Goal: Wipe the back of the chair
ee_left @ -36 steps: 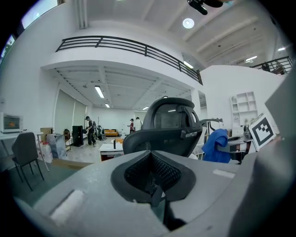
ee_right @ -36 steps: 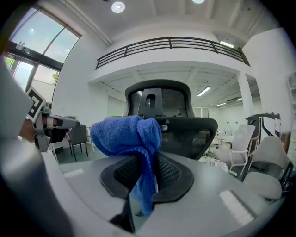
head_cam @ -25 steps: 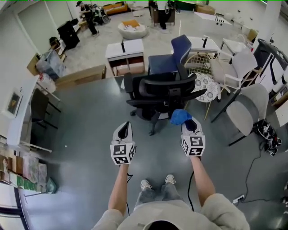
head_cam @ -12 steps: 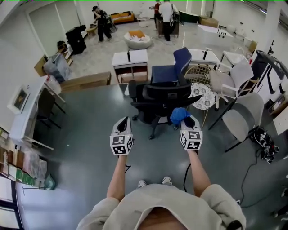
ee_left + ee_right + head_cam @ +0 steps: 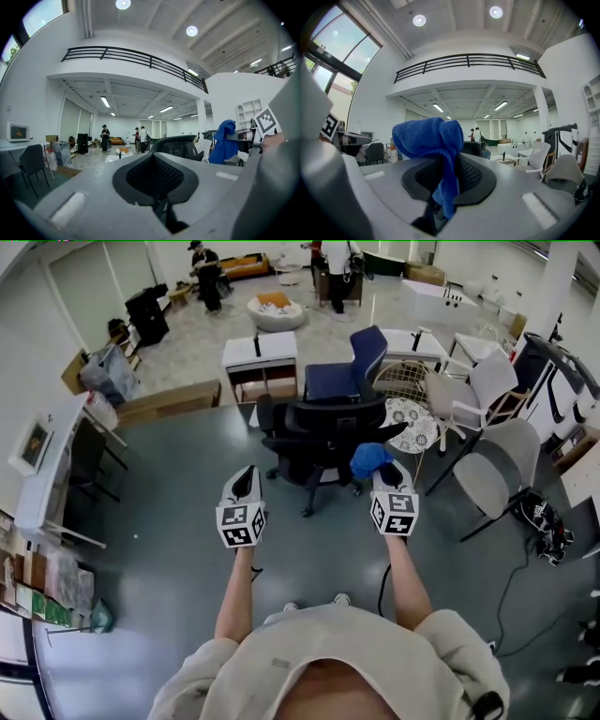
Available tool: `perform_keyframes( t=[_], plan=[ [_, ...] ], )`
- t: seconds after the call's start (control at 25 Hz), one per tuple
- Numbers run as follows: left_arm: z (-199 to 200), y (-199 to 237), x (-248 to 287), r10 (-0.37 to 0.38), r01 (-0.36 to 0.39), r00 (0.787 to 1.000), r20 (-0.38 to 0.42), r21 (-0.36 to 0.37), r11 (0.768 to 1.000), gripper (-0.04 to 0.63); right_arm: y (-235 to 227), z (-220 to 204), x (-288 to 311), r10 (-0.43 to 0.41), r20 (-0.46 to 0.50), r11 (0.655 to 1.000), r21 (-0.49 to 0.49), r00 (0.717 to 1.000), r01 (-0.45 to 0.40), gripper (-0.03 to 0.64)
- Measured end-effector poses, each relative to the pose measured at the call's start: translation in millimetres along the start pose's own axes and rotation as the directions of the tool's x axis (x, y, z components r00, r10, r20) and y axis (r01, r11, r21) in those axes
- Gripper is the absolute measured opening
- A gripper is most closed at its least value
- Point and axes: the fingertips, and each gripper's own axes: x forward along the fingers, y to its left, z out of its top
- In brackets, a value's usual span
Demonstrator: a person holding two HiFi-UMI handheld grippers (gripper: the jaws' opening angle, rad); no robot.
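A black office chair (image 5: 323,432) stands on the grey floor ahead of me, its curved backrest turned toward me. My right gripper (image 5: 383,472) is shut on a blue cloth (image 5: 369,459), held just in front of the backrest's right end. In the right gripper view the cloth (image 5: 433,150) bunches above the shut jaws and hangs down between them. My left gripper (image 5: 246,484) is shut and holds nothing, a short way left of the chair. In the left gripper view the chair back (image 5: 176,143) sits ahead, with the blue cloth (image 5: 223,146) to its right.
Behind the black chair stand a blue chair (image 5: 349,371), a white cabinet (image 5: 260,362) and a wire chair (image 5: 405,399). Grey and white chairs (image 5: 497,465) crowd the right side. A white desk (image 5: 52,465) lines the left wall. People stand far off at the back (image 5: 337,263).
Both grippers have risen in the head view and come closer to the chair's backrest. The blue cloth stays held in the right gripper.
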Motion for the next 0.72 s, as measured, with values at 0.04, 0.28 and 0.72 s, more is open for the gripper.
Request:
perform_keyframes(
  t=[0.04,0.28,0.72],
  plan=[
    [2,0,1,-0.001,0.001,1.0,0.003,-0.005,1.0,0.005,-1,2,1,0.001,-0.001,1.0,-0.001,1.0,-0.001,0.066],
    [6,-1,6,-0.008,0.008,1.0,0.009,-0.007,1.0,0.005,0,2,3,0.002,-0.01,1.0,-0.009,1.0,-0.003,0.066],
    [2,2,6,-0.007,0.007,1.0,-0.002,-0.001,1.0,0.005,2,-8,5,-0.007,-0.037,1.0,-0.011,0.999,0.007,0.066]
  ],
)
